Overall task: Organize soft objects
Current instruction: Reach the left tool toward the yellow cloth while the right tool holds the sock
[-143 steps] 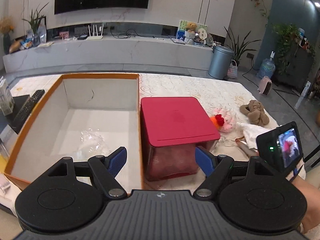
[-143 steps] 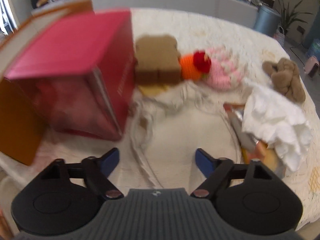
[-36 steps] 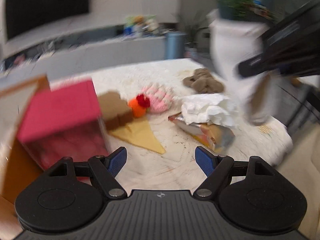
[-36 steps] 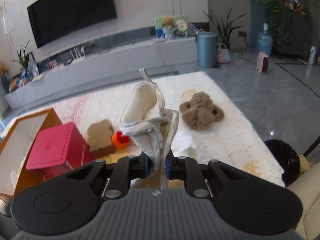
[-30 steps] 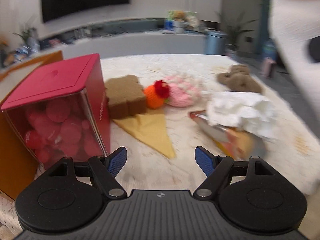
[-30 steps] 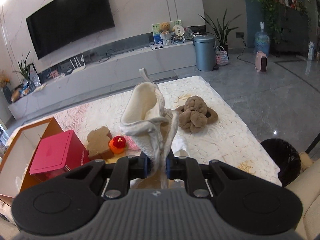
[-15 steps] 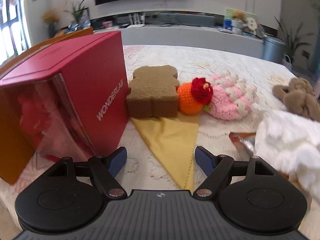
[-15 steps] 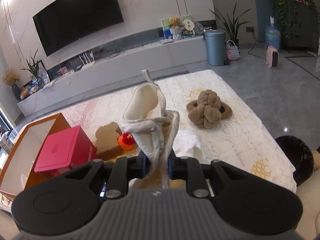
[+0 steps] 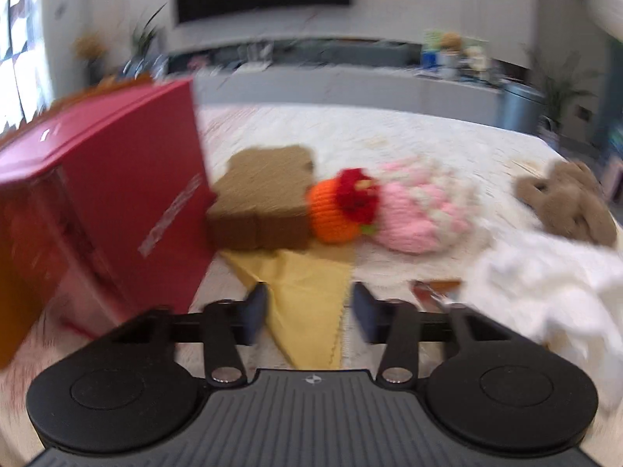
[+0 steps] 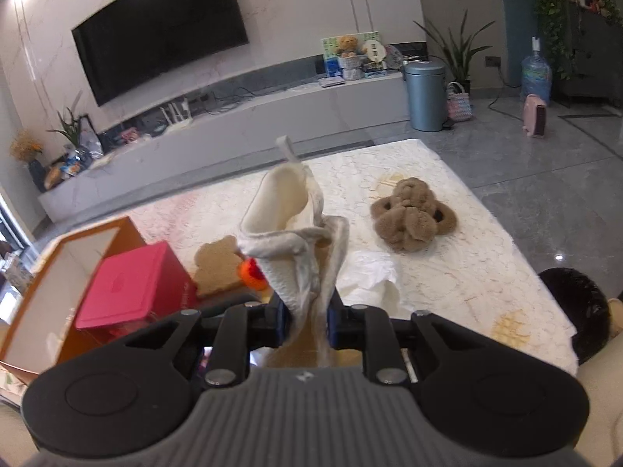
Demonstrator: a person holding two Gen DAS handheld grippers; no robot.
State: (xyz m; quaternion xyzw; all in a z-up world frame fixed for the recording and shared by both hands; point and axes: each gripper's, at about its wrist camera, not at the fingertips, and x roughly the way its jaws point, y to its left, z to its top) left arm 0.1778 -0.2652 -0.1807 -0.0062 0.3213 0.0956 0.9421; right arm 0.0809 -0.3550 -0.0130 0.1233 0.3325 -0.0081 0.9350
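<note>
My left gripper (image 9: 309, 307) is low over the table, its jaws closing on either side of the narrow end of a flat yellow cloth (image 9: 311, 284); the pads are not seen pressing it. Behind the cloth lie a brown bear-shaped sponge (image 9: 264, 198), an orange and red knitted piece (image 9: 335, 210) and a pink knitted piece (image 9: 412, 214). My right gripper (image 10: 307, 327) hangs high above the table with a cream towel (image 10: 288, 233) pinched between its pads, standing up from them. Its jaws are opening slightly.
A red lidded box (image 9: 117, 194) stands at the left, against an open orange cardboard box (image 10: 39, 311). A brown knotted plush (image 10: 409, 222) lies far right. A crumpled white cloth (image 9: 545, 284) covers a packet (image 9: 432, 288) to the right of the left gripper.
The left gripper's jaws have narrowed from wide open to just astride the yellow cloth, and it has come lower and closer. The right gripper keeps the cream towel, almost still.
</note>
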